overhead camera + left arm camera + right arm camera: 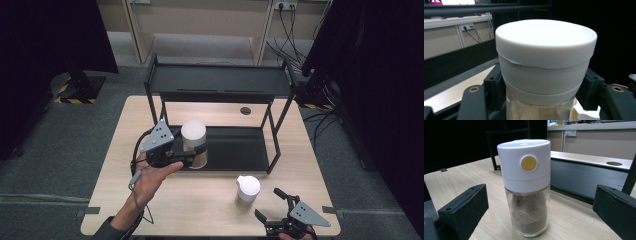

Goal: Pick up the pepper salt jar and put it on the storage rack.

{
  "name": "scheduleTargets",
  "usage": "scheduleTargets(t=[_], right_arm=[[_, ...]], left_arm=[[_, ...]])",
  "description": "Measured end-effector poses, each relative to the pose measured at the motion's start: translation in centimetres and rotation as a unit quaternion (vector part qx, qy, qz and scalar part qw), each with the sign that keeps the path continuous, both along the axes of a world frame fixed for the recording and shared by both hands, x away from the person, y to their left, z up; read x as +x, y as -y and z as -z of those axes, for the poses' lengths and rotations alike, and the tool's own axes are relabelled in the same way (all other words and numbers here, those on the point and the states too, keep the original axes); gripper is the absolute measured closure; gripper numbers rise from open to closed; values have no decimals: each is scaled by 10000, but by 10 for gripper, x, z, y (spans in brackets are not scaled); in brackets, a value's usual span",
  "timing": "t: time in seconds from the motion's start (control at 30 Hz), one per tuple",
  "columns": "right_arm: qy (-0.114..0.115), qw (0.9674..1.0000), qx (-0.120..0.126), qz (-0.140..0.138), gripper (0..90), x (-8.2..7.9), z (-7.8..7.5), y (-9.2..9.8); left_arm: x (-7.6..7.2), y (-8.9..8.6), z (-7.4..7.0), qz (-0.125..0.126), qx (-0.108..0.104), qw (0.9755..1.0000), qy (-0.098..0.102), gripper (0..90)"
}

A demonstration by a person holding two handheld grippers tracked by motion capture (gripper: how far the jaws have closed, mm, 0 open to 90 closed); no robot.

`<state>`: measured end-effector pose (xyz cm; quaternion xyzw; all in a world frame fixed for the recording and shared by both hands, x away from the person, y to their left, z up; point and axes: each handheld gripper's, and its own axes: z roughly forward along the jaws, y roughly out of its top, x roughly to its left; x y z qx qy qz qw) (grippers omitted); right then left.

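Observation:
My left gripper is shut on a glass jar with a wide white lid, holding it upright above the left end of the rack's lower shelf. In the left gripper view the jar sits between both black jaws, brown powder showing in its glass. A second jar with a white cap and a yellow button stands on the table just ahead of my right gripper, whose jaws are open and flank it without touching. That jar sits near the table's front right.
A black two-tier metal rack stands at the back middle of the wooden table, its legs framing the lower shelf. A round cable hole lies behind it. A person's left hand carries the left gripper.

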<state>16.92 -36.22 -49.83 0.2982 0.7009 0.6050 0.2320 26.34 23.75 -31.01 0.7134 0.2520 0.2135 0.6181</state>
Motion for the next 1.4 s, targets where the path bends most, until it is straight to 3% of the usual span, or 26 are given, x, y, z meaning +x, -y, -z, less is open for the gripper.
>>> scheduleTargets(t=[0.37, 0.67, 1.0, 1.4], right_arm=[[-9, 10000, 23, 2, 5, 0, 0, 0], [-13, 10000, 23, -5, 5, 0, 0, 0], [-14, 10000, 29, -16, 5, 0, 0, 0], [-18, 10000, 47, -19, 5, 0, 0, 0]], left_arm=[[10, 1, -43, 34, 27, 10000, -69, 353], [19, 3, -66, 5, -100, 9998, -143, 354], [27, 6, -98, -152, 32, 9999, -70, 353], [37, 2, -126, -399, -69, 9992, -26, 354]])
